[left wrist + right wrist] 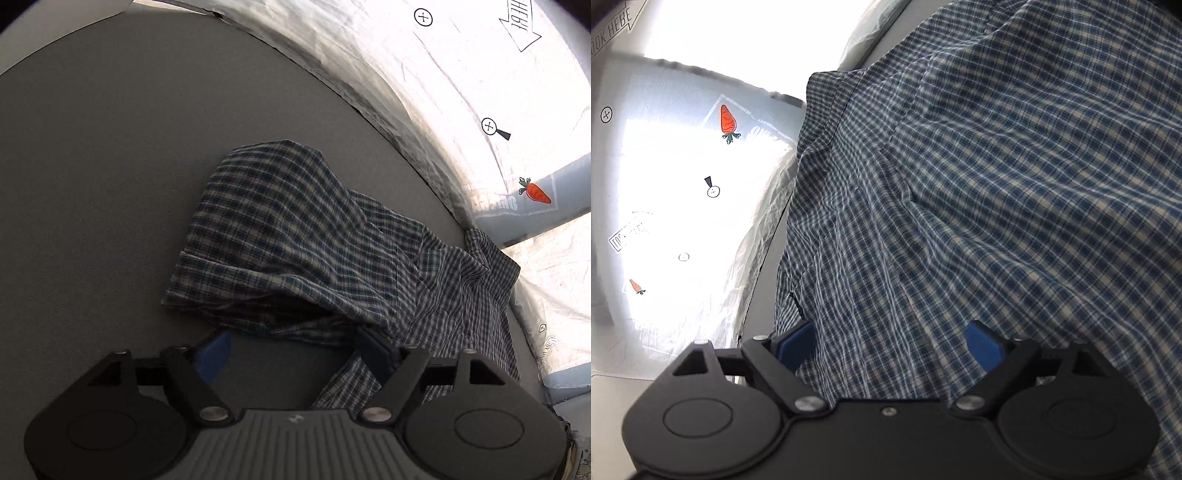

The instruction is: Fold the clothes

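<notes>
Nearest, left gripper (295, 350) wide open, empty, over grey table (92, 166). Right of it, plaid shirt (288, 236) bunched mid-table, partly folded, untidy. Right gripper (890, 345) spread over shirt cloth, not pinching. Far right, printed plastic sheet (480, 74); nothing blocking.

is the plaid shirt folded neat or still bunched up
Bunched up. The plaid shirt lies in a rumpled heap on the grey table, one layer flopped over another, with uneven edges and creases rather than flat, squared folds.

grey table (110, 147), bright carrot-print sheet (480, 74)
</notes>
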`<state>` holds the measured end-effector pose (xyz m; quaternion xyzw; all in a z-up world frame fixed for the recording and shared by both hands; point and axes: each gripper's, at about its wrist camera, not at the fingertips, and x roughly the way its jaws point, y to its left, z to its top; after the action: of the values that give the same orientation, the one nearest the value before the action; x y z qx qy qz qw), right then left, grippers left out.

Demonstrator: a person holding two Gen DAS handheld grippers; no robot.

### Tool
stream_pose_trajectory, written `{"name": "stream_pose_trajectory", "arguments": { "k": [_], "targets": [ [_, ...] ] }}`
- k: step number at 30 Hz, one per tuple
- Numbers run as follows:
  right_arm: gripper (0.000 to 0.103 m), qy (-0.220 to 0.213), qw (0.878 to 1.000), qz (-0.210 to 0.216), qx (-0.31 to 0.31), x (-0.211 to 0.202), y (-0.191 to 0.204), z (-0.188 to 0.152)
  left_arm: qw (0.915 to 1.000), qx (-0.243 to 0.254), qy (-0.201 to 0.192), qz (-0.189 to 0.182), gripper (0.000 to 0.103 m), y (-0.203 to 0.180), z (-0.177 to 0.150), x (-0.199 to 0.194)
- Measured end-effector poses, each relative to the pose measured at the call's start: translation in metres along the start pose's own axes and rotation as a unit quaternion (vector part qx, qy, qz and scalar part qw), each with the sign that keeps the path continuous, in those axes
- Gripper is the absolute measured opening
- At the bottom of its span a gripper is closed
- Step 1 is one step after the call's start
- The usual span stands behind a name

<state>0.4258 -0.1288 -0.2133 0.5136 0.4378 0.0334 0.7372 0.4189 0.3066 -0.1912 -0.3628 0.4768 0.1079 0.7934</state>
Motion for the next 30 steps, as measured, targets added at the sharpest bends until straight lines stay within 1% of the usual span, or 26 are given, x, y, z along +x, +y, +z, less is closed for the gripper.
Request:
{"name": "stream_pose_trajectory", "arguments": {
  "k": [1,3,4,6,9,11,12,13,16,18,20,22,25,26,27,29,30],
  "targets": [
    [0.073,0.011,1.000,0.013,0.010,0.008,0.004,0.000,1.0000,-0.005,0.001,0.006,0.078,0.006,0.000,0.000],
    [0.063,0.030,0.999,0.033,0.018,0.024,0.014,0.000,0.9997,-0.008,0.004,0.023,0.078,0.016,0.001,-0.001],
    [0.061,0.037,0.998,0.039,0.018,0.033,0.020,0.000,0.9994,-0.003,0.003,0.034,0.078,0.018,0.003,-0.001],
    [0.051,0.056,0.997,0.051,0.023,0.053,0.032,-0.001,0.9979,0.010,-0.002,0.063,0.078,0.024,0.008,-0.001],
    [0.045,0.089,0.992,0.071,0.046,0.087,0.047,-0.006,0.9960,0.017,-0.003,0.088,0.078,0.029,0.017,0.002],
    [0.044,0.108,0.989,0.078,0.061,0.108,0.055,-0.010,0.9956,0.016,-0.002,0.092,0.079,0.032,0.021,0.005],
    [0.044,0.116,0.988,0.079,0.068,0.119,0.059,-0.012,0.9958,0.015,-0.001,0.091,0.081,0.033,0.023,0.007],
    [0.044,0.124,0.986,0.080,0.076,0.130,0.062,-0.014,0.9961,0.014,-0.001,0.087,0.085,0.032,0.023,0.007],
    [0.043,0.143,0.980,0.084,0.109,0.157,0.069,-0.021,0.9951,0.027,0.002,0.095,0.089,0.027,0.022,0.012],
    [0.043,0.149,0.979,0.076,0.120,0.169,0.074,-0.026,0.9941,0.035,0.003,0.102,0.091,0.023,0.021,0.015],
    [0.043,0.157,0.976,0.066,0.137,0.179,0.077,-0.030,0.9943,0.034,0.005,0.101,0.098,0.021,0.022,0.018],
    [0.043,0.159,0.973,0.066,0.152,0.186,0.080,-0.033,0.9951,0.030,0.004,0.095,0.103,0.022,0.022,0.021],
    [0.042,0.154,0.974,0.059,0.156,0.194,0.086,-0.034,0.9943,0.037,0.003,0.100,0.103,0.020,0.020,0.024],
    [0.035,0.151,0.975,0.057,0.151,0.194,0.088,-0.032,0.9936,0.044,0.002,0.104,0.103,0.018,0.018,0.025],
    [0.020,0.148,0.977,0.055,0.142,0.194,0.091,-0.031,0.9927,0.052,0.002,0.109,0.103,0.016,0.016,0.025],
    [0.009,0.139,0.982,0.054,0.119,0.190,0.098,-0.028,0.9902,0.071,0.001,0.120,0.103,0.012,0.012,0.027],
    [0.008,0.133,0.984,0.059,0.107,0.186,0.103,-0.027,0.9892,0.079,0.002,0.124,0.103,0.010,0.010,0.027]
  ]
}}
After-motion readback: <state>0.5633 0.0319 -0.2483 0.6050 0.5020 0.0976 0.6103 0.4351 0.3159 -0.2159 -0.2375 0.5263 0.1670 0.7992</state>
